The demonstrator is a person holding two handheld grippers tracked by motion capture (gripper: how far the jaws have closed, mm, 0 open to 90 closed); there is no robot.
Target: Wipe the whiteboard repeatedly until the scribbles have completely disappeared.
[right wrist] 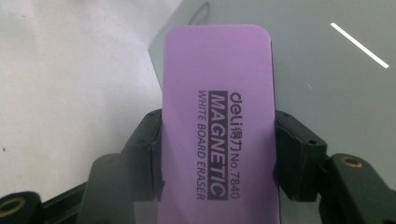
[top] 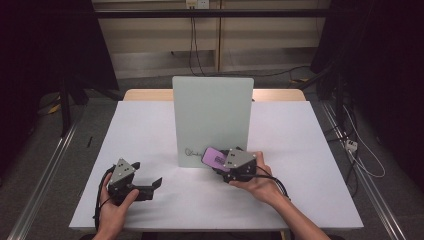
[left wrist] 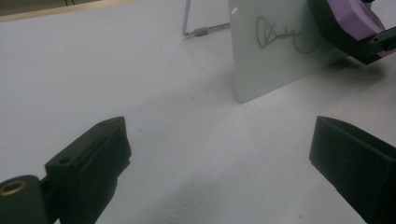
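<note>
A pale green-grey whiteboard (top: 212, 120) stands upright on a wire stand in the middle of the white table. A black scribble (left wrist: 285, 35) marks its lower left corner. My right gripper (top: 222, 162) is shut on a purple magnetic whiteboard eraser (right wrist: 217, 126), with the jaws pressing its two long sides. The eraser (top: 216, 159) is held against or just in front of the board's lower edge, right of the scribble. My left gripper (top: 150, 189) rests low over the table at front left, open, with nothing between its black jaws.
The white table (top: 150, 125) has bare surface on both sides of the board. The board's wire stand (left wrist: 201, 31) reaches back behind it. Beyond the table are a wooden edge, cables on the floor and dark equipment frames.
</note>
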